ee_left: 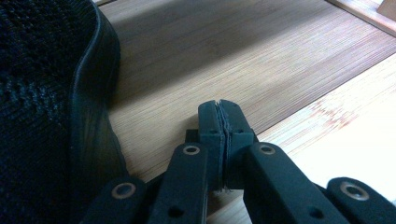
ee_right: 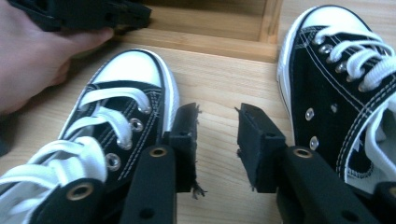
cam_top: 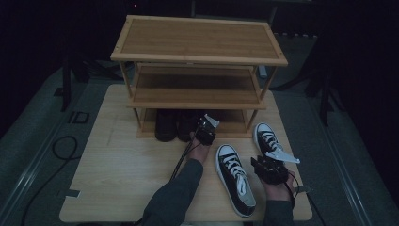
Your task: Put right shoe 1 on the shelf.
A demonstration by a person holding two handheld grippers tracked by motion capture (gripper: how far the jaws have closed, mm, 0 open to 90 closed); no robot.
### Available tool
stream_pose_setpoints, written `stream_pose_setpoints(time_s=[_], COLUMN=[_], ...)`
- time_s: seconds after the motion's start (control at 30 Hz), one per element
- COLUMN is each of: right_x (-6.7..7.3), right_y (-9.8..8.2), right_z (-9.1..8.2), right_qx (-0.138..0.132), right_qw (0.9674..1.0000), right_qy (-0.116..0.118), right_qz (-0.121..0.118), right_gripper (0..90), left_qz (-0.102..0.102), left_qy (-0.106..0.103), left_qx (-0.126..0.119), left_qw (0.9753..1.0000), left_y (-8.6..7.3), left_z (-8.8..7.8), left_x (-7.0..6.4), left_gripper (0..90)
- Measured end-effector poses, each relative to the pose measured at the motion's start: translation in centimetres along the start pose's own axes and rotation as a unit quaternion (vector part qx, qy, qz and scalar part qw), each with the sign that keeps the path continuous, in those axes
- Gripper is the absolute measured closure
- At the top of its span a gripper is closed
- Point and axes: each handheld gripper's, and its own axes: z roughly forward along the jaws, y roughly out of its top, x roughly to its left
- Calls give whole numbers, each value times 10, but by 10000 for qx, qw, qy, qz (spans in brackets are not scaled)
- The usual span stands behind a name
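Item — pair of black canvas sneakers with white toe caps and white laces, lying on the table in front of the shoe rack. Left sneaker (cam_top: 235, 179) lies near the table's front edge, toe towards the rack, between the two hands. Right sneaker (cam_top: 267, 137) lies farther back, toe just short of the rack's right front leg. No brand or writing can be read on either.

Right hand-held gripper (cam_top: 267, 165) — sits between the two sneakers, at the heel of the right one. In the right gripper view its jaws stand parted over bare table, nothing between them; the left sneaker (ee_right: 112, 121) lies just beside one jaw, the right sneaker (ee_right: 341, 88) near the other.

Left hand-held gripper (cam_top: 205, 129) — at the front edge of the rack's bottom shelf. In the left gripper view the pads meet with nothing between them, resting over the shelf board beside a dark mesh shoe (ee_left: 51, 107).

Surroundings: wooden shoe rack (cam_top: 197, 56) of three shelves, standing on the table (cam_top: 117, 174). Pair of dark shoes (cam_top: 176, 125) on the bottom shelf, left of the left hand-held gripper. A dark cable (cam_top: 61, 146) loops on the grey floor to the left.
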Motion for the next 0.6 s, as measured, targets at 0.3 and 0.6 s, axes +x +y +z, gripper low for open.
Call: stream_pose_setpoints(time_s=[0.3,0.6], right_x=[0,-2], right_y=[11,20], right_z=[-12,-15], right_qx=[68,232], right_qw=[9989,9959], right_qy=[408,720], right_qz=[-215,-505], right_gripper=[715,706], left_qz=[7,21], left_qy=[-1,4], left_qx=[-9,-8], left_qw=[10000,10000], left_y=[0,0], left_z=[0,0], left_x=[0,0], left_gripper=[888,890])
